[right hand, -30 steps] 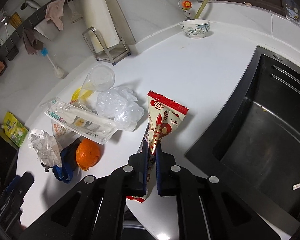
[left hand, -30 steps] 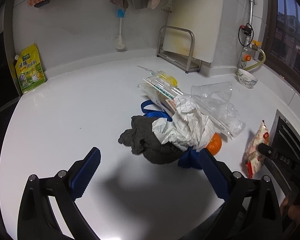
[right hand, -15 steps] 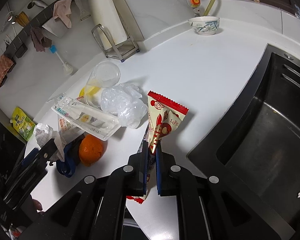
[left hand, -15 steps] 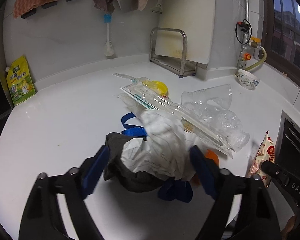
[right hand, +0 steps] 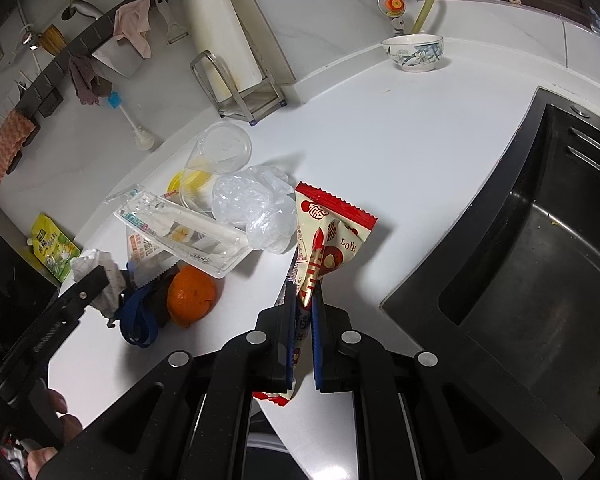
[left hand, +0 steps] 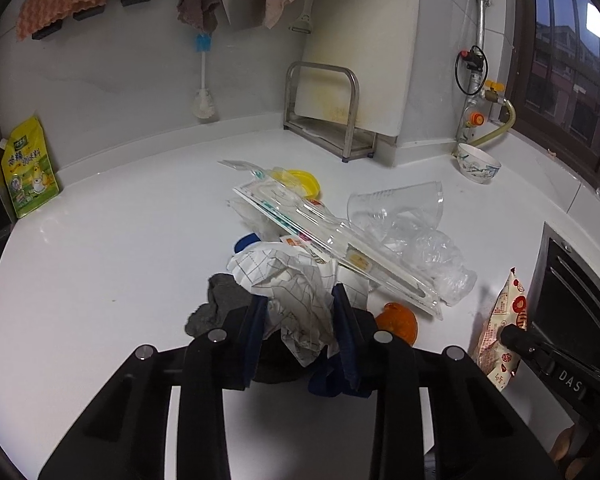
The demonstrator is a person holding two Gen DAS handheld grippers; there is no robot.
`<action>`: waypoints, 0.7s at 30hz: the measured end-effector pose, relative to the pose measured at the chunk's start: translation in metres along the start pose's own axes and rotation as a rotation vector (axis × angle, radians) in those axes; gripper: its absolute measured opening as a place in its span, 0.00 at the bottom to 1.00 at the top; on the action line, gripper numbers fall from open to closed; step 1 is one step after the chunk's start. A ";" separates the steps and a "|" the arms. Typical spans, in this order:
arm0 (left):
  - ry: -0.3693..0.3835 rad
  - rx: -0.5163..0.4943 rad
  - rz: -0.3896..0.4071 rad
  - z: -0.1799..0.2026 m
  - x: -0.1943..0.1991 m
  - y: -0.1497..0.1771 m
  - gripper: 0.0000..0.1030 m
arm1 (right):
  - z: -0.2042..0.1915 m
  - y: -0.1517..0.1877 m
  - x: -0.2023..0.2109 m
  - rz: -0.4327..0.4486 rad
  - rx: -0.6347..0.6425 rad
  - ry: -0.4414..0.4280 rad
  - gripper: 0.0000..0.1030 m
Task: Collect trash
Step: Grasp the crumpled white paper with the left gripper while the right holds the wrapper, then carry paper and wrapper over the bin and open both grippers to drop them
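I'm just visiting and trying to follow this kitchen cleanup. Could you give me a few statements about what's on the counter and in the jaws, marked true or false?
1. The right gripper is shut on a red and white snack wrapper. True.
2. The left gripper is closing on crumpled paper. True.
3. The orange sits in the sink. False: it lies on the counter.
4. The clear plastic cup stands upright. False: it lies on its side.

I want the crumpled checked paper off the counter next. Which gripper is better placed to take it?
Left. The left gripper is closing with the crumpled paper already between its fingers. The right gripper is shut on the red snack wrapper.
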State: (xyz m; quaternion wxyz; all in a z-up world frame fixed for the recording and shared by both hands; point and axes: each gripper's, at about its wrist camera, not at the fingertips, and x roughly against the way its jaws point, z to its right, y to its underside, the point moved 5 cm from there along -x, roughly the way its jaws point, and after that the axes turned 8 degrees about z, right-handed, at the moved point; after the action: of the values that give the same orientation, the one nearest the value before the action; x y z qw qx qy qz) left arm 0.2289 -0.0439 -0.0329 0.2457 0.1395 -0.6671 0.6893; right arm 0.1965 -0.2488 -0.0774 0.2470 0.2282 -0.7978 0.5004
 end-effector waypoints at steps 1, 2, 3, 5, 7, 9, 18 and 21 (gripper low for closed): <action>0.002 -0.001 0.001 -0.001 0.004 -0.002 0.31 | -0.001 0.000 0.002 0.004 0.001 -0.002 0.07; 0.002 -0.003 0.004 -0.002 0.009 -0.003 0.31 | -0.003 -0.001 0.006 0.009 0.002 -0.006 0.07; 0.000 -0.007 0.007 -0.003 0.013 -0.004 0.31 | -0.004 -0.001 0.009 0.013 0.003 -0.009 0.07; 0.001 -0.012 0.010 -0.005 0.023 -0.004 0.31 | -0.008 0.000 0.018 0.021 0.009 -0.016 0.07; 0.005 -0.017 0.013 -0.005 0.036 -0.003 0.31 | -0.012 0.003 0.027 0.025 0.019 -0.021 0.07; 0.016 -0.022 0.011 -0.004 0.051 0.002 0.31 | -0.016 0.008 0.038 0.030 0.029 -0.027 0.07; 0.094 -0.076 -0.035 0.012 0.112 0.050 0.31 | -0.034 0.057 0.101 0.021 0.102 -0.047 0.07; 0.114 -0.091 -0.057 0.017 0.128 0.072 0.31 | -0.037 0.081 0.116 0.005 0.134 -0.041 0.07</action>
State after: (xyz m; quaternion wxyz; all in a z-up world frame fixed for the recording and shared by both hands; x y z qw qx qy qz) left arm 0.0816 -0.0405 -0.0263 0.3090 0.1078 -0.6785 0.6577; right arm 0.0634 -0.1971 -0.0465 0.2138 0.2525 -0.7680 0.5484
